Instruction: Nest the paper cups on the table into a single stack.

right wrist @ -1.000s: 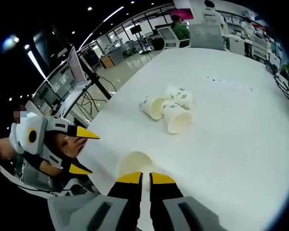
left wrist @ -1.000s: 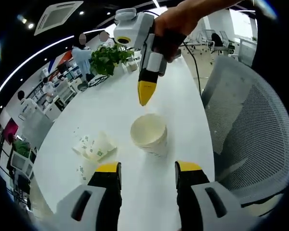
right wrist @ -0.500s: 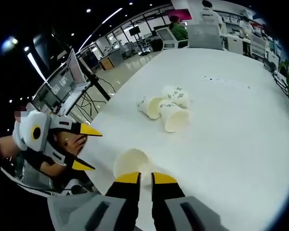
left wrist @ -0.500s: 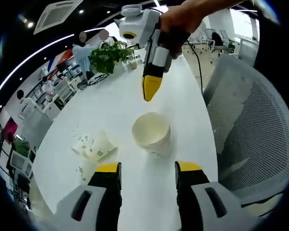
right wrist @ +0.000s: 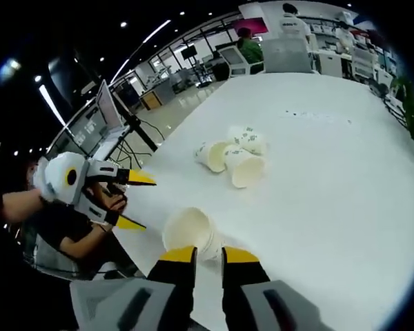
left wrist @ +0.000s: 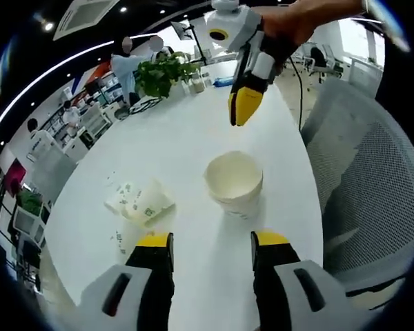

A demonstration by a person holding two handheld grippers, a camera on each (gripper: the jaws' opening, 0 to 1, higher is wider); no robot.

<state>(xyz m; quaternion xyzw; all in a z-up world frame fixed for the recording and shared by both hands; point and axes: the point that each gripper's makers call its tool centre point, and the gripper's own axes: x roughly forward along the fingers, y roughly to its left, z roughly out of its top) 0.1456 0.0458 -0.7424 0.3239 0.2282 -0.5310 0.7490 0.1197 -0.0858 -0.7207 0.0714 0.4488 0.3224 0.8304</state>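
An upright stack of white paper cups (left wrist: 234, 183) stands on the white table (left wrist: 179, 131), just ahead of my left gripper (left wrist: 212, 241), which is open and empty. My right gripper (left wrist: 243, 110) hangs above and beyond the stack, held by a hand. In the right gripper view the stack (right wrist: 188, 231) sits just left of my right gripper (right wrist: 208, 255), whose jaws are only narrowly open with nothing between them. Three printed cups (right wrist: 234, 155) lie on their sides farther along the table; they also lie left of the stack (left wrist: 139, 203). The left gripper (right wrist: 146, 201) is open at the table's left edge.
A grey mesh office chair (left wrist: 372, 186) stands against the table's right edge. A potted plant (left wrist: 162, 72) and small items sit at the far end. A person's hand and body (right wrist: 69, 234) are beside the table (right wrist: 331, 172). Desks and monitors fill the room behind.
The right gripper has risen and moved away from the stack, and the gap between its jaws has widened a little. The left gripper stays open; both views have shifted slightly.
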